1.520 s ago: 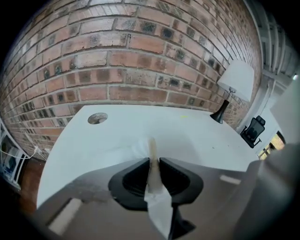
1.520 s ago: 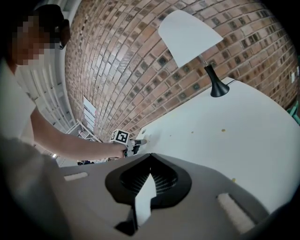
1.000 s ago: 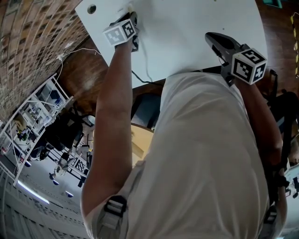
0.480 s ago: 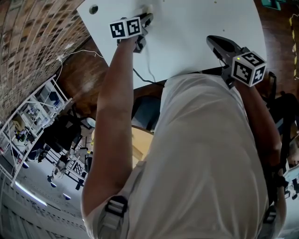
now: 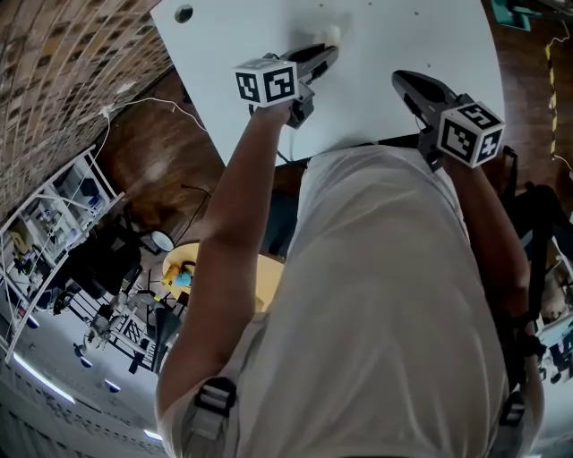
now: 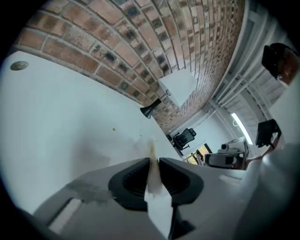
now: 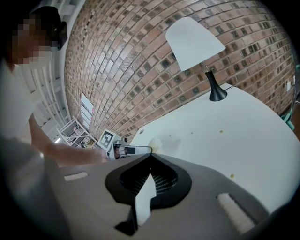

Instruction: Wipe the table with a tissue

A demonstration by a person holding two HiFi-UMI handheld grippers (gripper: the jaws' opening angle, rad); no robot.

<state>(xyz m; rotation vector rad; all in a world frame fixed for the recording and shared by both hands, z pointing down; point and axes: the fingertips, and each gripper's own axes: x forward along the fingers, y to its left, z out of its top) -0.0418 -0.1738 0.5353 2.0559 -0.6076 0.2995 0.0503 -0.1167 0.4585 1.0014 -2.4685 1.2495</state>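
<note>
The white table [image 5: 403,36] fills the top of the head view. My left gripper [image 5: 328,52] reaches over it, shut on a white tissue [image 5: 333,34] that rests on the tabletop. In the left gripper view the jaws [image 6: 153,161] pinch a strip of the tissue [image 6: 151,148], which carries a yellowish stain and touches the table [image 6: 61,122]. My right gripper [image 5: 400,77] hangs over the table's near edge, shut and with nothing in it. Its own view shows the tips [image 7: 151,155] meeting, with the tissue [image 7: 155,142] and the left gripper [image 7: 125,150] beyond.
A black lamp base with a white shade [image 7: 215,91] stands at the table's far side by the brick wall [image 7: 140,56]. Small yellow specks [image 7: 221,131] dot the tabletop. A round cable hole [image 5: 183,13] sits in the left corner. A cable [image 5: 143,100] hangs off the left edge.
My left gripper has slid to the right across the table with the tissue in its jaws. The right gripper has stayed in place.
</note>
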